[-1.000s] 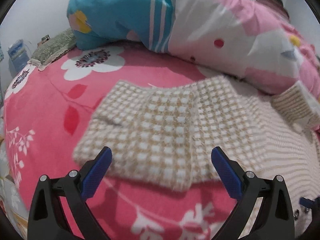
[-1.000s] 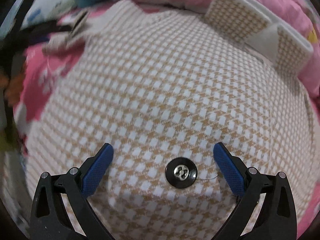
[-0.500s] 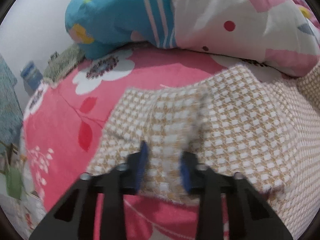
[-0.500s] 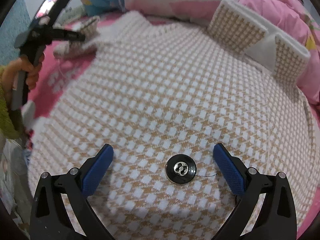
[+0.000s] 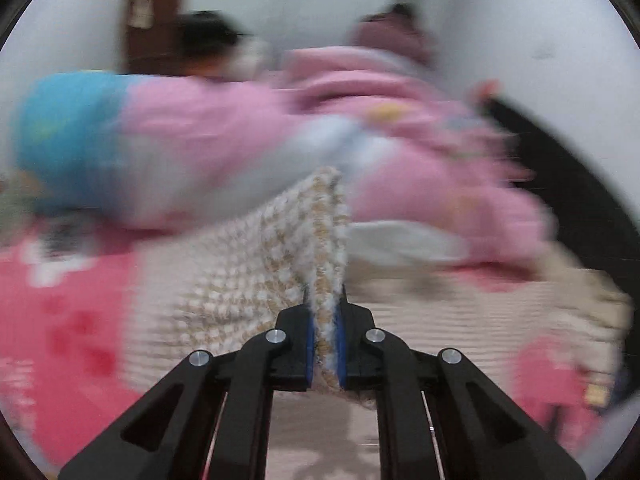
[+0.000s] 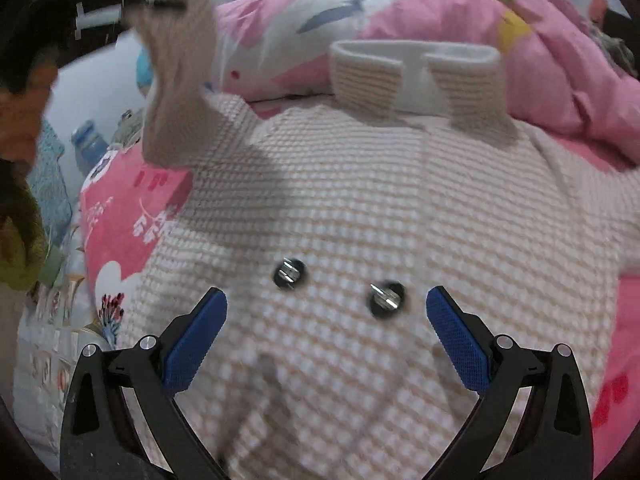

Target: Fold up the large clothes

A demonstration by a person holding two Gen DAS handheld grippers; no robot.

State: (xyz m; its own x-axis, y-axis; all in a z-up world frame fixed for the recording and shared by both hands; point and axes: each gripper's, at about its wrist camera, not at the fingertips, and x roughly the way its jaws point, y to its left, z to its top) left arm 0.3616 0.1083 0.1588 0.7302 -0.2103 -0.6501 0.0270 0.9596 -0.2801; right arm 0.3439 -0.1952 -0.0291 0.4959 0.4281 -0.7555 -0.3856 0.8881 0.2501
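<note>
A beige-and-white checked coat (image 6: pixel 360 208) lies front-up on the pink bed, collar (image 6: pixel 416 76) at the far end, two dark buttons (image 6: pixel 289 274) near me. My right gripper (image 6: pixel 326 330) hangs open just above the coat, one button between its fingers, touching nothing. In the left wrist view my left gripper (image 5: pixel 324 344) is shut on the coat's sleeve (image 5: pixel 280 248), a fold of cloth pinched between the blue pads and lifted off the bed. The right wrist view shows that raised sleeve (image 6: pixel 176 80) at the upper left, blurred.
A pink, white and blue quilt (image 6: pixel 460 20) is heaped along the far side of the bed. The pink flowered bedspread (image 6: pixel 124 216) shows left of the coat, its edge dropping off at the left. A person's sleeve (image 6: pixel 20 200) is at the far left.
My left gripper closed on the sleeve, then swung up and across with it; its view is now blurred. My right gripper drew back over the coat, so a second button came into view.
</note>
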